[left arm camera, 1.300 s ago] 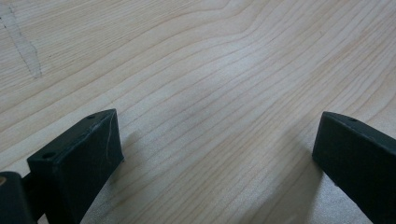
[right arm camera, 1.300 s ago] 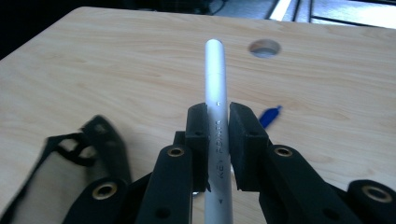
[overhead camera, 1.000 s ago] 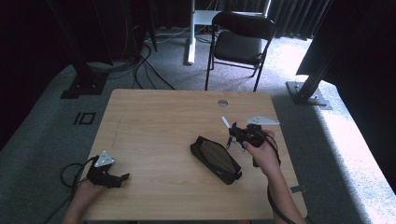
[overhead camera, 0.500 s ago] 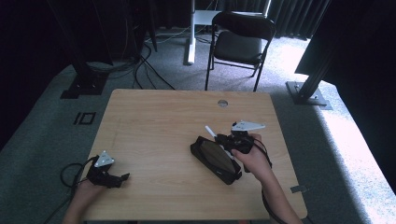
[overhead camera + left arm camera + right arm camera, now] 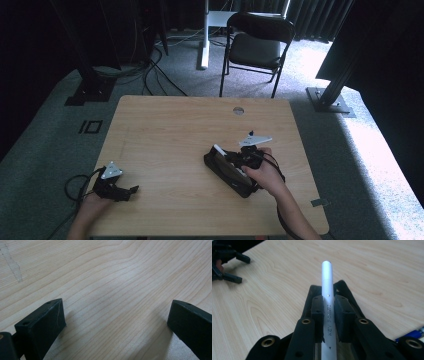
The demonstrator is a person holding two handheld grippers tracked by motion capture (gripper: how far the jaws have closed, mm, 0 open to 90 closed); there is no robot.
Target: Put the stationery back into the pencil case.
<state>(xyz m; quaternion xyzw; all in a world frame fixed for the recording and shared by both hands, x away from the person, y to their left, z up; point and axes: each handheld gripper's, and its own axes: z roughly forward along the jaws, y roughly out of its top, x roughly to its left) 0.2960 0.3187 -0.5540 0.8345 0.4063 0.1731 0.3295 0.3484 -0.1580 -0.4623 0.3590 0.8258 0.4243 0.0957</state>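
Note:
My right gripper (image 5: 328,301) is shut on a white pen (image 5: 327,277) with grey lettering, which points straight out past the jaws. In the high view that gripper (image 5: 234,158) hovers over the far end of a black pencil case (image 5: 231,176) lying at an angle on the right half of the wooden table (image 5: 175,130), and the pen's tip (image 5: 218,149) points left. The dark case (image 5: 355,303) lies right under the jaws. My left gripper (image 5: 129,192) rests open near the front left edge, with bare wood between its fingers (image 5: 47,320).
A blue object (image 5: 420,332) peeks in at the right edge of the right gripper view. The table has a round cable hole (image 5: 238,110) near its far edge. A black folding chair (image 5: 257,42) stands behind the table, with cables on the floor.
My right gripper has carried the pen leftward and slightly down, from beside the case to over its far end. The left gripper has stayed put.

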